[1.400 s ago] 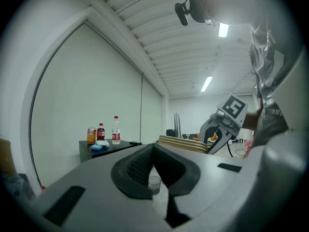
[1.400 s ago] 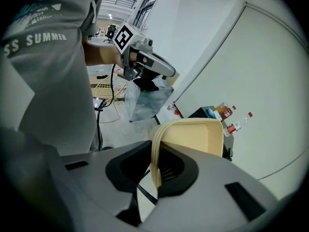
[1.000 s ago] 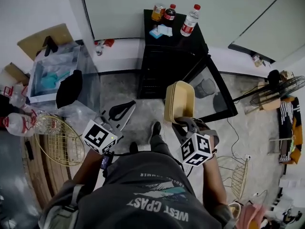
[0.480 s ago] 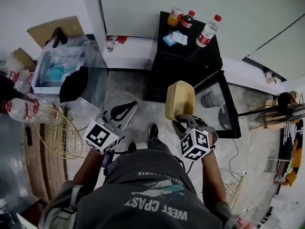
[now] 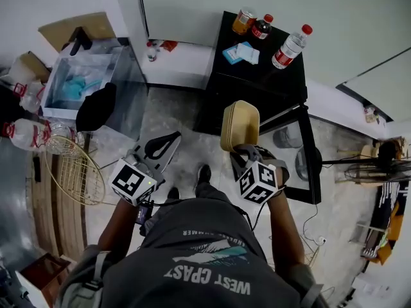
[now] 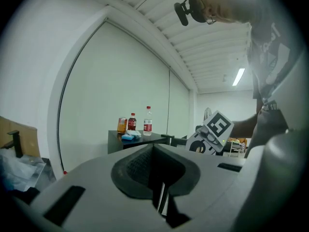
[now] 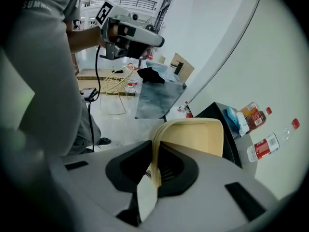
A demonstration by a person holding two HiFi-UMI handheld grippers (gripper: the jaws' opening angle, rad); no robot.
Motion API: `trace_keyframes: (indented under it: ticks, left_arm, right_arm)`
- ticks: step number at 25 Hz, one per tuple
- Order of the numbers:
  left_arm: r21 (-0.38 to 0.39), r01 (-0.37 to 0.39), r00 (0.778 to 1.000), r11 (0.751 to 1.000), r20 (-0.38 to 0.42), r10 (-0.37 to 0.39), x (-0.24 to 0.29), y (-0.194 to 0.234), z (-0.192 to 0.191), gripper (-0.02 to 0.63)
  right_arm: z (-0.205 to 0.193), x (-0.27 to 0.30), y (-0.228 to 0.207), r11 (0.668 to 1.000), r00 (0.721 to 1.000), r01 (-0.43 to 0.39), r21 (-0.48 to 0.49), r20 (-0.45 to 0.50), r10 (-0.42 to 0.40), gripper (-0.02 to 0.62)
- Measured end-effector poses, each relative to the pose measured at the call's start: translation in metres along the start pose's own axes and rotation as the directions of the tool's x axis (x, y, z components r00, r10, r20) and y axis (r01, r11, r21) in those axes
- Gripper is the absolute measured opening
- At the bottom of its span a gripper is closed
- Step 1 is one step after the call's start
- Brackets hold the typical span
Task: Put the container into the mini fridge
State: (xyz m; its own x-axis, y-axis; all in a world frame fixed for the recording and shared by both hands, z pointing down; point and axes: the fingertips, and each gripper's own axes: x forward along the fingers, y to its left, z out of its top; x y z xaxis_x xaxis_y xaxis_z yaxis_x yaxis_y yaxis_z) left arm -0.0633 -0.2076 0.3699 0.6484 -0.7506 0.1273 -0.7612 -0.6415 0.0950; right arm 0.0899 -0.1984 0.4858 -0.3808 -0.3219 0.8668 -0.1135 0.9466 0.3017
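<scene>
A cream container (image 5: 241, 123) stands on edge in front of the black mini fridge (image 5: 255, 82), whose glass door (image 5: 297, 151) hangs open to the right. My right gripper (image 5: 243, 150) is shut on the container's rim. In the right gripper view the rim (image 7: 155, 154) runs between the jaws of the right gripper (image 7: 154, 172), and the container (image 7: 195, 137) points at the fridge (image 7: 227, 129). My left gripper (image 5: 173, 137) is held to the left of the container, shut and empty. The left gripper (image 6: 161, 193) faces the fridge (image 6: 116, 146).
A can (image 5: 243, 20), a cola bottle (image 5: 261, 27), a water bottle (image 5: 290, 46) and small packets (image 5: 243, 52) sit on the fridge top. To the left are a glass table (image 5: 125, 88) with a box (image 5: 76, 85), and a wire basket (image 5: 76, 175). A fan (image 5: 385, 162) stands at the right.
Both grippers have moved forward and lower toward the fridge, the right one carrying the container. The container is now closer to the open fridge front. Neither grip has changed.
</scene>
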Motion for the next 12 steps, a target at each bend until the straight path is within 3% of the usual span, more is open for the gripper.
trace_keyframes:
  ticks: [12]
  left_arm:
    - [-0.042,-0.071,0.996,0.997,-0.05,0.068,0.026,0.023,-0.017,0.015]
  right_arm:
    - [-0.029,0.059,-0.04,0.999,0.999,-0.042,-0.015,-0.023,0.042,0.051]
